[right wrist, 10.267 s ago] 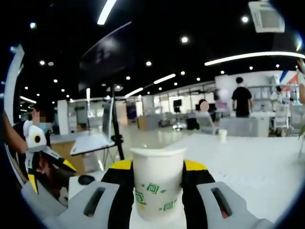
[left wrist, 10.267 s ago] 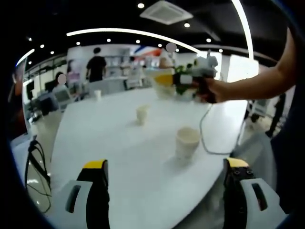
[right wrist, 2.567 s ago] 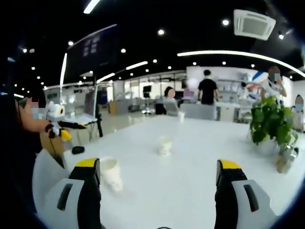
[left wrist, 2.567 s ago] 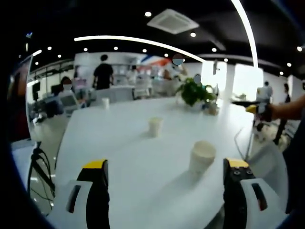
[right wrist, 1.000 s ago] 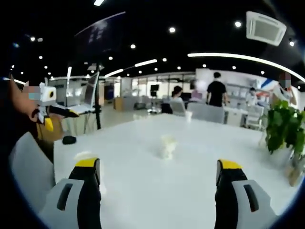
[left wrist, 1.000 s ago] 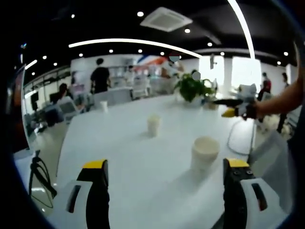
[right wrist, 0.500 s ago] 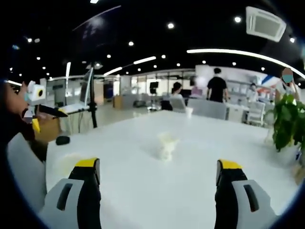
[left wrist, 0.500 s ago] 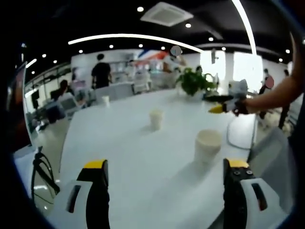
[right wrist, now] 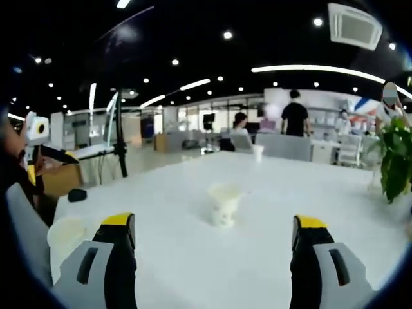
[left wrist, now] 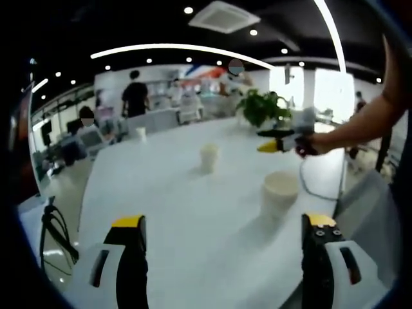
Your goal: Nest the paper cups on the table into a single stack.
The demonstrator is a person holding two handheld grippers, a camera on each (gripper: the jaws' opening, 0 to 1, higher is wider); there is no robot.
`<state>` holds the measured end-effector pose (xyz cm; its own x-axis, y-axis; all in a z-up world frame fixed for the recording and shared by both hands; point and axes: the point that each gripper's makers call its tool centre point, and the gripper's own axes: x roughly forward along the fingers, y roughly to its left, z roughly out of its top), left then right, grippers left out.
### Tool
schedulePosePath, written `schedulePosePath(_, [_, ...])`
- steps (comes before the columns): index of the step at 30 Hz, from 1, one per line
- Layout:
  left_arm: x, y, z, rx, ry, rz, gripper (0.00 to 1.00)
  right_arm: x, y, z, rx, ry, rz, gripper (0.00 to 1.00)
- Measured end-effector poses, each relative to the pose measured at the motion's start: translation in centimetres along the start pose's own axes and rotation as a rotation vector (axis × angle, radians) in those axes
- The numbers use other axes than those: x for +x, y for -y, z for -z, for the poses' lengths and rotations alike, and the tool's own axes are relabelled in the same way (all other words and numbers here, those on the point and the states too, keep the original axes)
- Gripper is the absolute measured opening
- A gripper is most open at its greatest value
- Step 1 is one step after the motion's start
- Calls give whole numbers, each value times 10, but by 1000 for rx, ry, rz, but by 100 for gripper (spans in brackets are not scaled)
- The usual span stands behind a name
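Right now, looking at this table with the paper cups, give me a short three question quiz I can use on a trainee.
1. True or false: the right gripper is shut on a paper cup.
2. In the right gripper view, which cup lies most nearly between that gripper's jaws? A) the middle cup B) the near cup C) the far cup
3. Fill in: in the left gripper view, the green thing standing on the white table beyond the cups is a potted ____.

Key
1. False: its jaws stand wide apart with nothing between them.
2. A
3. plant
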<state>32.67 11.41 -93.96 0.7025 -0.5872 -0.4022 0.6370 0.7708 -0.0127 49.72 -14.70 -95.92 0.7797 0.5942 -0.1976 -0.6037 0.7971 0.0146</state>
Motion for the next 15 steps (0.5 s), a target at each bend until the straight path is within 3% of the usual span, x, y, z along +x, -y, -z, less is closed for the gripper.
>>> schedulePosePath(15, [-2,-1,16,-25,-28,-22,98,58,2,-9,1,42,-30,100])
